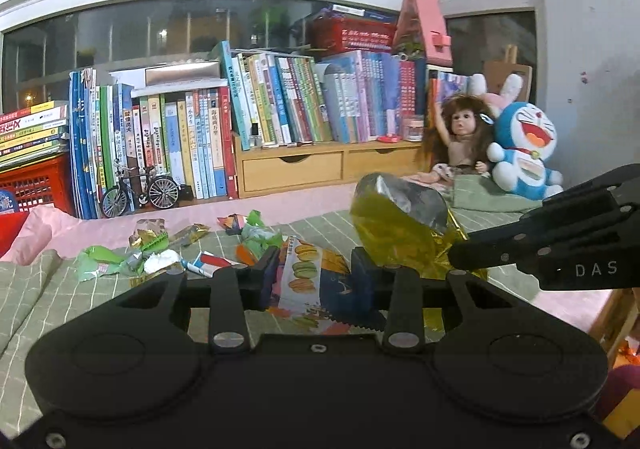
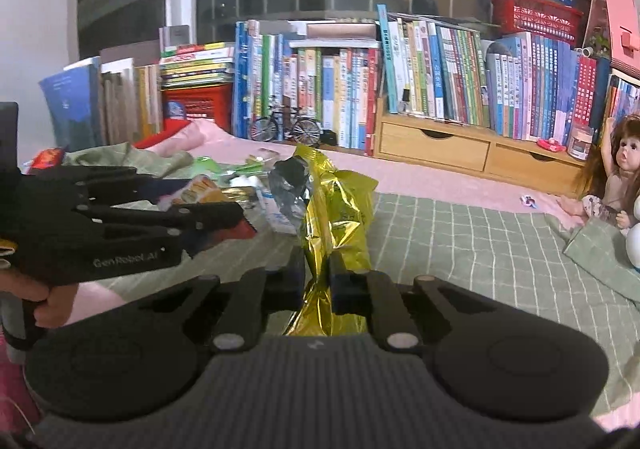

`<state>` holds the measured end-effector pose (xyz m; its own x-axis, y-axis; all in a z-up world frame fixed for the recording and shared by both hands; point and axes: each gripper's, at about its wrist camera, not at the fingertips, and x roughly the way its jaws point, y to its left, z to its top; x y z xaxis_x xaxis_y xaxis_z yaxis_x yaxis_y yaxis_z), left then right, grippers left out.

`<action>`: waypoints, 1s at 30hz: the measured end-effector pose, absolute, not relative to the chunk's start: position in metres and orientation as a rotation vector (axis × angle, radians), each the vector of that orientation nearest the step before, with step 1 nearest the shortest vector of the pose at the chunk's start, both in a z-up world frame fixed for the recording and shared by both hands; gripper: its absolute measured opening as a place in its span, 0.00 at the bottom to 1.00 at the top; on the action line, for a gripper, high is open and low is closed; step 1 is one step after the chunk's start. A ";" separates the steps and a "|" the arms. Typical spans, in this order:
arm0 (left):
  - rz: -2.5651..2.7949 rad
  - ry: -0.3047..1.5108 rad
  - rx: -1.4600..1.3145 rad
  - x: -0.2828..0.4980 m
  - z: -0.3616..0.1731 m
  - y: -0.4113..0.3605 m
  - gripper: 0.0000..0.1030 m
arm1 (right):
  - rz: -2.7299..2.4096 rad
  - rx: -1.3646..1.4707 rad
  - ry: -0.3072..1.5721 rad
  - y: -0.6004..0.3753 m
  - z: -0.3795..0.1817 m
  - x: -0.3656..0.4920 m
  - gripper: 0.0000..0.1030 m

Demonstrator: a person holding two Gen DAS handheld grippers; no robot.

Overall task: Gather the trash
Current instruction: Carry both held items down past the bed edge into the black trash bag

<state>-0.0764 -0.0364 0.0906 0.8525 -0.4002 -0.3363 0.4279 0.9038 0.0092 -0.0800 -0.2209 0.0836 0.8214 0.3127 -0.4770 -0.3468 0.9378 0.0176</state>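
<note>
A bed [image 1: 48, 301] under a green checked cover [image 2: 460, 241] and pink sheet [image 1: 304, 205] is filling the lower frame. Wrappers [image 1: 160, 249] are lying scattered at centre left; a doll [image 1: 460, 145] and blue plush [image 1: 524, 153] are sitting at right.

A gold foil wrapper [image 2: 340, 209], a macaron-printed packet [image 1: 308, 277], a green-checked blanket [image 2: 460, 249].

Both cameras ride low behind their own jaws, looking slightly downward across the bed [image 1: 120, 289] toward the books [image 1: 180, 137] under the window. Each view catches the other gripper: right gripper [image 1: 456, 259] at the left view's right edge, left gripper [image 2: 240, 215] at the right view's left edge. Both share the wrappers [image 1: 168, 245] and doll [image 2: 616, 177].
</note>
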 end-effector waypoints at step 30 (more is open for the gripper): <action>-0.356 0.427 0.058 -0.082 0.054 0.000 0.35 | 0.301 -0.280 0.529 -0.156 0.005 -0.044 0.36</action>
